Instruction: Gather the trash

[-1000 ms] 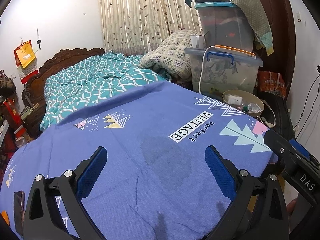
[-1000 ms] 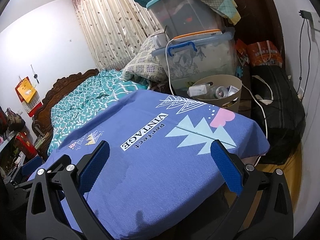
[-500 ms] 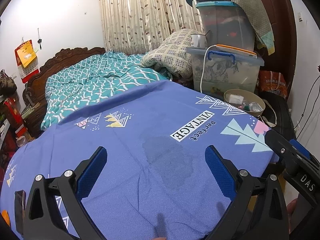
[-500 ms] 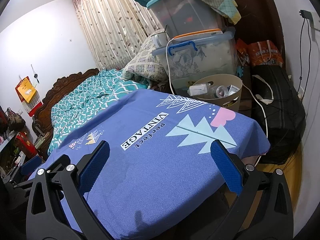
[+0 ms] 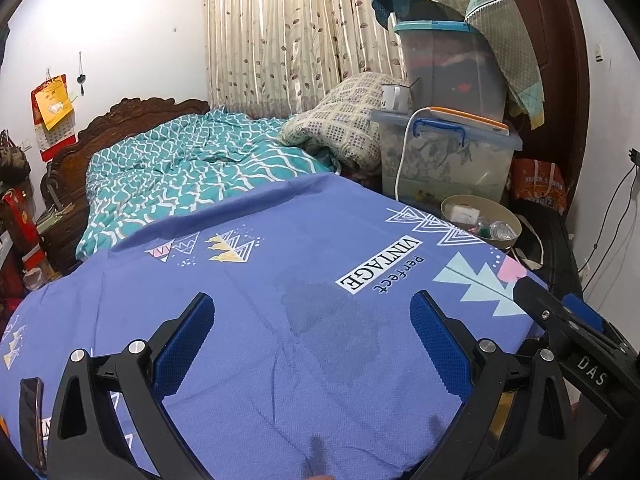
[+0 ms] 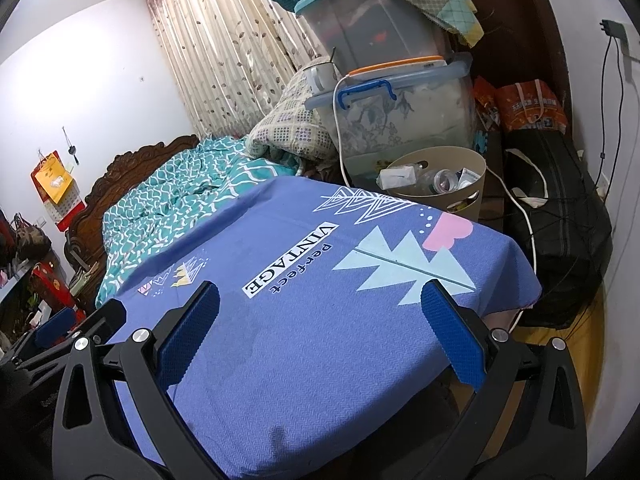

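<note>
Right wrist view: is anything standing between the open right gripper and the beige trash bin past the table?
Nothing upright does. The right gripper is open and empty over the blue tablecloth, which is bare; the trash bin sits beyond its far edge, already holding a bottle.

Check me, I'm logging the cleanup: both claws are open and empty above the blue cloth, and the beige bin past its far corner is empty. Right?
Not quite. The bin is not empty: the right wrist view shows a clear bottle and paper trash in it. Both claws, left and right, are open and empty above the blue cloth.
</note>
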`<state>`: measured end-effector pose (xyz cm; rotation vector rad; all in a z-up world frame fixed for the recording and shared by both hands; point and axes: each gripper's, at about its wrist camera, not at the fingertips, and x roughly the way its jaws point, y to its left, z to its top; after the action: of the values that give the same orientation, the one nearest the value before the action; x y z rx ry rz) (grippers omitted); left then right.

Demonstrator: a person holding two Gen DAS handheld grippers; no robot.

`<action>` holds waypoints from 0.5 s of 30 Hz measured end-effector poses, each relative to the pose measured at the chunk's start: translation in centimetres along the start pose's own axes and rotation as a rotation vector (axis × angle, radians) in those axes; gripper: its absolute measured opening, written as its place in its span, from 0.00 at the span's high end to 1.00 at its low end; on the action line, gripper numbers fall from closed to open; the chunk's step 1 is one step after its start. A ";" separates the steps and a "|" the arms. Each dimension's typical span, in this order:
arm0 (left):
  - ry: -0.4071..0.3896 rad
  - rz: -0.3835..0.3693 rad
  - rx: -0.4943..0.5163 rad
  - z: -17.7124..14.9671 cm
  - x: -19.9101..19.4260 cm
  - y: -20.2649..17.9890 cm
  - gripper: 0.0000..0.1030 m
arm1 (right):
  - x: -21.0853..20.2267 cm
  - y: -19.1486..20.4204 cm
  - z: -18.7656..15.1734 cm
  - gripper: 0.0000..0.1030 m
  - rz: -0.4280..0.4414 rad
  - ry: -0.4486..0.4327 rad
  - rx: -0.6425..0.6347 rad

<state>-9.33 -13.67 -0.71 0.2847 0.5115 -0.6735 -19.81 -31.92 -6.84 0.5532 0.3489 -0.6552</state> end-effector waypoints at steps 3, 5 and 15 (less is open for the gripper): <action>0.012 0.003 0.001 -0.1 0.2 0.0 0.08 | 0.0 0.0 0.0 0.03 0.000 0.000 0.000; 0.015 0.004 0.001 -0.1 0.3 0.0 0.08 | 0.0 0.0 0.0 0.03 0.000 0.000 -0.001; 0.034 0.021 0.002 -0.2 0.9 0.1 0.08 | 0.0 0.1 0.0 0.03 -0.001 -0.001 -0.001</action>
<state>-8.69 -13.96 -1.34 0.3037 0.5398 -0.6499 -19.78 -31.86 -6.81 0.5523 0.3488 -0.6560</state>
